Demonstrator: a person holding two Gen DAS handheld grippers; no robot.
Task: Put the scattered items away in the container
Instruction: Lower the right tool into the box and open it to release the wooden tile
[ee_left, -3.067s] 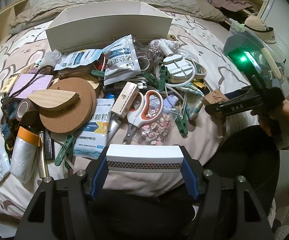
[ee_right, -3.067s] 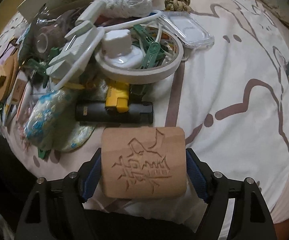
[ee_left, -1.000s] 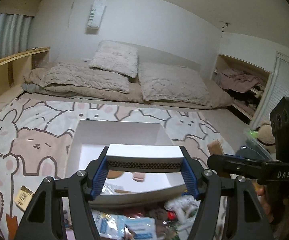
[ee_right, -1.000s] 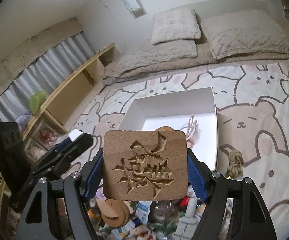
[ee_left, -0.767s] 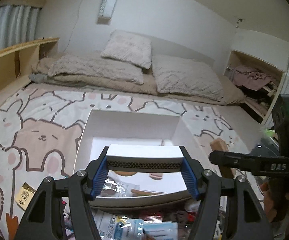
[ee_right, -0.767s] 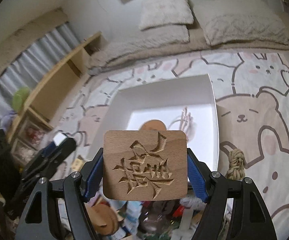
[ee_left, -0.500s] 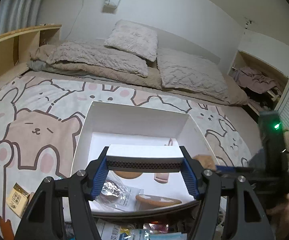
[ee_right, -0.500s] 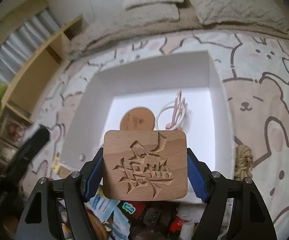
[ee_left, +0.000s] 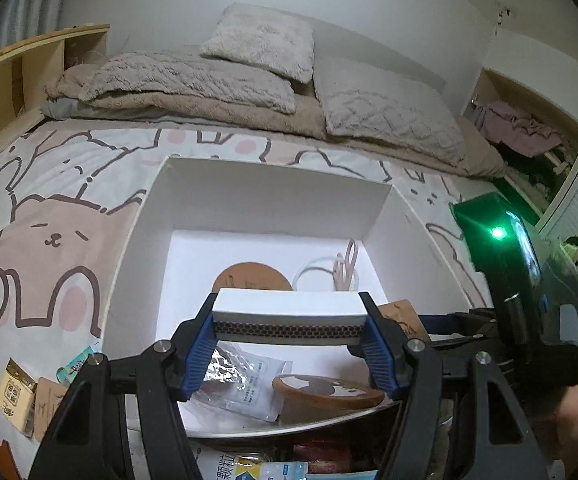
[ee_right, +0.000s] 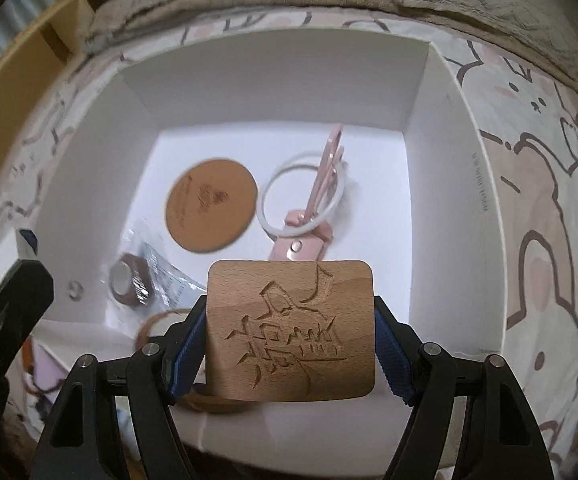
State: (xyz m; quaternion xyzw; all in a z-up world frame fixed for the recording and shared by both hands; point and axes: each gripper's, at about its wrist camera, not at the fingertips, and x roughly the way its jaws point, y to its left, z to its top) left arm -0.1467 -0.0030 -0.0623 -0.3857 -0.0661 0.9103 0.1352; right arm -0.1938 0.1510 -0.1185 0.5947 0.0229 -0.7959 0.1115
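Note:
My left gripper (ee_left: 289, 326) is shut on a white box with a honeycomb-patterned edge (ee_left: 288, 312), held above the near edge of the white container (ee_left: 277, 200). My right gripper (ee_right: 289, 334) is shut on a carved wooden block (ee_right: 289, 330), held over the near part of the same container (ee_right: 445, 160). The right gripper also shows at the right in the left wrist view (ee_left: 501, 320). Inside the container lie a round cork coaster (ee_right: 211, 204), a white ring (ee_right: 303, 196), a pink clip tool (ee_right: 309, 232), a foil packet (ee_left: 241, 376) and another coaster (ee_left: 325, 394).
The container sits on a bed sheet with bear and rabbit prints (ee_left: 49, 240). Pillows and a blanket (ee_left: 257, 76) lie at the bed's head. Small packets (ee_left: 15, 396) lie left of the container. Packets from the pile (ee_left: 249, 468) show below its near wall. A wooden shelf (ee_left: 5, 80) stands left.
Both grippers have risen from the pile and moved forward over the container with their items. The right gripper has tilted down into the container; the left has come closer to its near wall.

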